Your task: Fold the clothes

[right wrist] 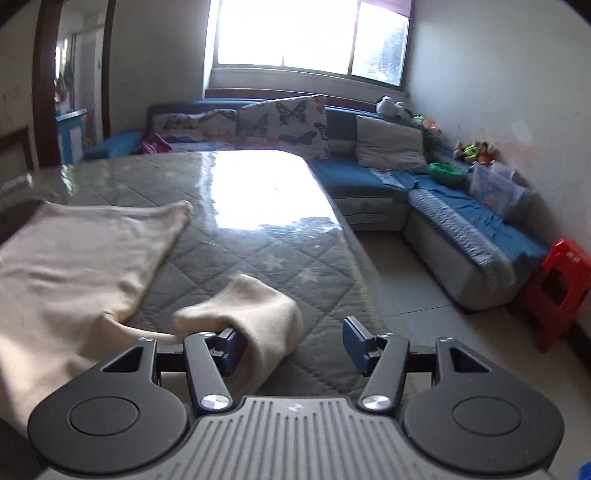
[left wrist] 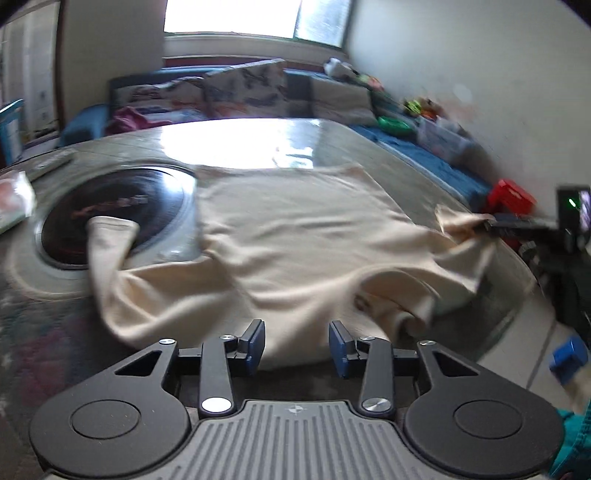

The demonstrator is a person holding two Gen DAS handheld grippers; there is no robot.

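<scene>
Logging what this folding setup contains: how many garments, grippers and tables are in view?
Cream long-sleeved top: 1
Grippers: 2, the left gripper and the right gripper, both open
Quilted table: 1
Total: 4

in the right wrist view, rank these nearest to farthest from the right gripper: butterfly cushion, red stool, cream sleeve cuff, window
1. cream sleeve cuff, between the right gripper fingers, by the left one.
2. red stool, on the floor at far right.
3. butterfly cushion, on the sofa beyond the table.
4. window, on the back wall.
</scene>
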